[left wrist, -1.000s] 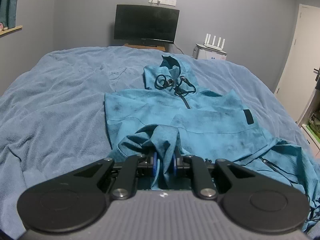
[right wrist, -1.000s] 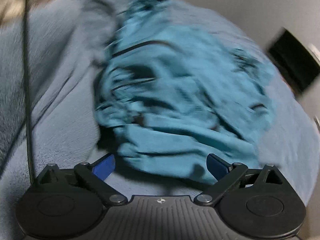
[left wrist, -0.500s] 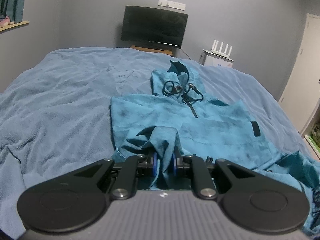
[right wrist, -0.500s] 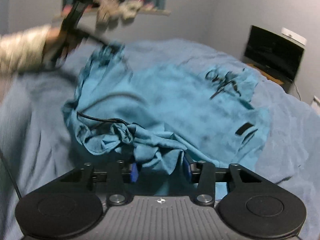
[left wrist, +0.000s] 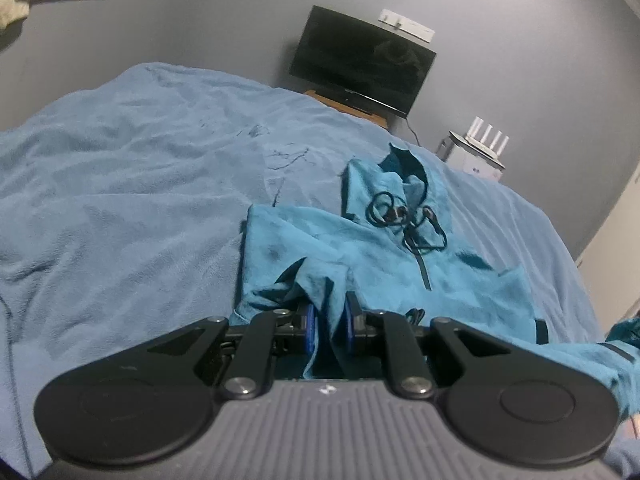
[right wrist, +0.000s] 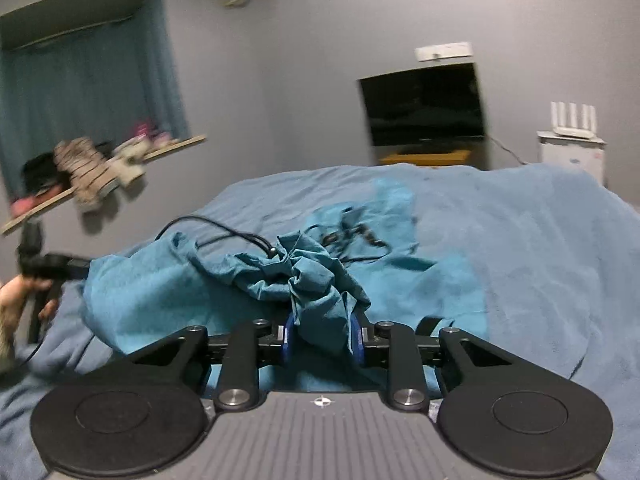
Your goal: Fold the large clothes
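Both tongs [left wrist: 328, 322] [right wrist: 322, 338] now lift the pinched hoodie [left wrist: 384, 264] higher.

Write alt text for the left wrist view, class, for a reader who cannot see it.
The left tool is shut on a bunched fold of a teal hoodie that lies spread on a blue blanket covering a bed. Black drawstrings loop near the hood at the far end. Behind the bed, a dark monitor and a white router stand against a grey wall.
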{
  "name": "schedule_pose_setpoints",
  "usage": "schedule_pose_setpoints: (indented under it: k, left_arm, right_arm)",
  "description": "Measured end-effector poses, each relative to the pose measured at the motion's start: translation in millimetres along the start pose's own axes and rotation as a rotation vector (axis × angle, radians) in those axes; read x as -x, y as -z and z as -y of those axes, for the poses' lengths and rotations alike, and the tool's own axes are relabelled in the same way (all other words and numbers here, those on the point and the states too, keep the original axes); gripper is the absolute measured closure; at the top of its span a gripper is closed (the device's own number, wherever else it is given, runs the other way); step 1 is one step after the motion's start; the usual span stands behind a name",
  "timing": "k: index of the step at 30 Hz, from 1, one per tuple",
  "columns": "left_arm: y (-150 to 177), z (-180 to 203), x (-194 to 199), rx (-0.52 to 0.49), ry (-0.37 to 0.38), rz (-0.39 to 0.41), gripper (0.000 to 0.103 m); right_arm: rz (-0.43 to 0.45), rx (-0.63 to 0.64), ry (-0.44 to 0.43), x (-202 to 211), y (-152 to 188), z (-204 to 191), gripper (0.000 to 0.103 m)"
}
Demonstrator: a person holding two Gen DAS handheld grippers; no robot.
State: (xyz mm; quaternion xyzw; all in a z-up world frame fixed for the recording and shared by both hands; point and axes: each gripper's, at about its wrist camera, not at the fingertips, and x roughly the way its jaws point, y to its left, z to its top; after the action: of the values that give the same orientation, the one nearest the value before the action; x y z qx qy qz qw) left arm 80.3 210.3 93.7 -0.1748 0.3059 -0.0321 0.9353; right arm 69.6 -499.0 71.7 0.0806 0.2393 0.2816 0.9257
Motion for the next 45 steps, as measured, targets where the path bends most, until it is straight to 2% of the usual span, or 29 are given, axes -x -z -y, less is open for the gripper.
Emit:
schedule_pose_setpoints:
  k: [10, 12, 14, 15, 16, 17, 18, 19, 20, 21, 23, 26, 27, 29, 30, 31, 32, 33, 36, 40, 45]
  left_arm:
    - [-59, -7, -83, 0.069, -0.056, -0.020, 0.093]
    - [-66, -8, -103, 0.081, -0.077, -0.035, 0.093]
    - [-69, -13, -121, 0.134, -0.065, -0.044, 0.090]
    - [-69, -17, -126, 0.175, -0.047, -0.040, 0.083]
    - [-67, -20, -129, 0.205, -0.031, -0.027, 0.070]
    - [-62, -23, -129, 0.237, -0.016, -0.004, 0.063]
    - [-57, -26, -130, 0.253, -0.005, 0.011, 0.040]
    - [-52, -28, -129, 0.255, -0.011, 0.030, 0.017]
    - [-46, -28, -127, 0.240, -0.031, 0.057, 0.011]
    - [-40, -29, -125, 0.213, -0.047, 0.088, 0.010]
    - [-33, -36, -122, 0.196, -0.026, 0.131, 0.010]
    - [-26, -47, -129, 0.191, 0.033, 0.103, 0.010]
    - [-24, -47, -134, 0.158, 0.015, 0.081, 0.010]
    - [-20, -44, -140, 0.069, -0.028, 0.056, 0.011]
    - [-18, -42, -144, 0.023, -0.038, 0.038, 0.017]
    - [-15, -41, -149, -0.027, -0.047, 0.013, 0.057]
    - [-12, -40, -152, -0.063, -0.045, -0.011, 0.082]
    - [-10, -41, -154, -0.093, -0.040, -0.021, 0.091]
    - [-5, -35, -149, -0.165, -0.039, 0.057, 0.094]
    - [-5, -30, -151, -0.163, -0.082, 0.133, 0.094]
    - [-4, -34, -174, -0.146, -0.155, 0.079, 0.093]
  right_arm:
    - [0.039, -0.164, 0.190, -115, -47, 84, 0.078]
    - [0.027, -0.168, 0.234, -144, -53, 100, 0.079]
    - [0.005, -0.202, 0.274, -174, -53, 118, 0.080]
    - [-0.009, -0.219, 0.296, -189, -52, 125, 0.080]
    - [-0.026, -0.239, 0.310, -203, -50, 132, 0.080]
    - [-0.056, -0.273, 0.315, -220, -44, 140, 0.075]
    - [-0.083, -0.300, 0.304, -231, -39, 144, 0.071]
    - [-0.099, -0.312, 0.294, -238, -32, 145, 0.063]
    - [-0.108, -0.311, 0.283, -244, -26, 144, 0.059]
    - [-0.109, -0.302, 0.272, -249, -23, 145, 0.057]
    - [-0.114, -0.291, 0.245, -250, -14, 141, 0.052]
    - [-0.135, -0.284, 0.223, -250, -4, 143, 0.052]
    - [-0.145, -0.276, 0.220, -248, -1, 144, 0.053]
    - [-0.149, -0.268, 0.209, -246, 4, 145, 0.053]
    - [-0.146, -0.267, 0.204, -242, 6, 146, 0.055]
    - [-0.144, -0.260, 0.204, -240, 8, 146, 0.067]
    - [-0.141, -0.234, 0.221, -240, 8, 144, 0.084]
    - [-0.129, -0.204, 0.241, -232, 8, 143, 0.087]
    - [-0.073, -0.176, 0.273, -232, 0, 140, 0.093]
    - [0.011, -0.192, 0.325, -231, -11, 143, 0.095]
    - [-0.007, -0.196, 0.396, -258, -12, 147, 0.091]
